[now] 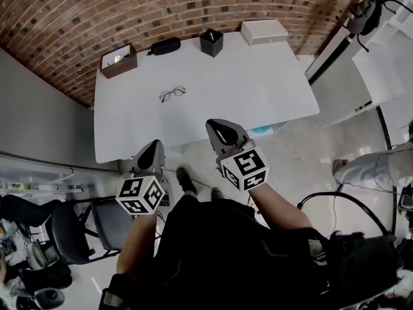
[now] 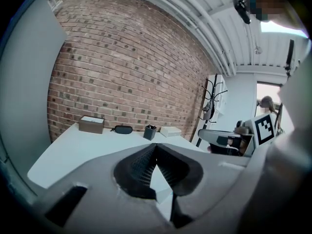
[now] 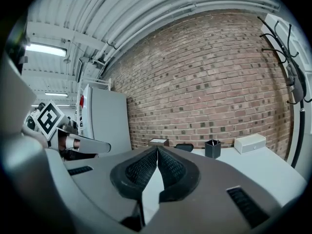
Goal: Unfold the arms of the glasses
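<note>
Both tongs are raised at the near edge of a white desk (image 1: 129, 141), their marker cubes turned back toward the person holding them. The glasses (image 1: 172, 93) lie on the left half of the desk, on bare white surface, well apart from every edge and from everything else. They are too small here to tell whether the arms are folded.

The open stretch of desk runs from the near edge up to a row of things along the far edge, by the brick wall (image 1: 161, 5). A grey panel borders the left side of the desk, and light floor (image 1: 303, 154) lies off its right side. A black chair (image 1: 71, 234) stands low on the person's left.

The left tongs (image 1: 157, 144) and the right tongs (image 1: 214, 124) point forward and slightly down at the desk, side by side and apart. The right reaches further ahead, and bare forearms show behind both. In each gripper view the ribbed pads meet at the tip, left (image 2: 155, 145) and right (image 3: 157, 147), with nothing between them.

Along the far edge, from the left, sit a brown box (image 1: 119, 61), open on top with something pale inside; a black case (image 1: 165, 46), closed; a black square holder (image 1: 211, 42), whose contents cannot be made out; and a white box (image 1: 264, 31), closed.
</note>
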### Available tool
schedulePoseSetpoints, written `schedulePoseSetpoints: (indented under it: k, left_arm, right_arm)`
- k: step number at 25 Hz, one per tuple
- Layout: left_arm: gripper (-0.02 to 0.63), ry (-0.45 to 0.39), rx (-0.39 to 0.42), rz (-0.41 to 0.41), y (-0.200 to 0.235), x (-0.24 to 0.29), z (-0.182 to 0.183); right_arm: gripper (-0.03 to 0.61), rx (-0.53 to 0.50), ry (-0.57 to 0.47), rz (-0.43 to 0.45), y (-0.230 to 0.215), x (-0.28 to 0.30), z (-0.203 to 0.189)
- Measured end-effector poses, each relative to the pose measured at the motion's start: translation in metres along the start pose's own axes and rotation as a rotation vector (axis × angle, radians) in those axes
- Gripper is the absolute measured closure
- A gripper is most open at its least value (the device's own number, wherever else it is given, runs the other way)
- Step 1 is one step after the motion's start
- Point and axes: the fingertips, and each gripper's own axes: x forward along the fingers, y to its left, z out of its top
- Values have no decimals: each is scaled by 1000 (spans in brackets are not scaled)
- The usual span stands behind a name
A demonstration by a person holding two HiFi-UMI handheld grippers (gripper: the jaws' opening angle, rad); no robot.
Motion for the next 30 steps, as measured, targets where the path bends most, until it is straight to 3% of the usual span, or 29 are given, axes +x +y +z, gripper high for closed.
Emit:
schedulePoseSetpoints:
  k: [12, 19, 30]
  left_arm:
    - [604, 11, -8, -72, 64, 62, 31]
    - [604, 64, 4, -100, 105, 96, 21]
    - [604, 170, -54, -128, 150, 137, 0]
  right_arm:
    - [571, -21, 17, -51, -16, 84, 19]
    - [571, 9, 71, -124, -30, 131, 5]
    - [569, 38, 174, -169, -48, 180, -32]
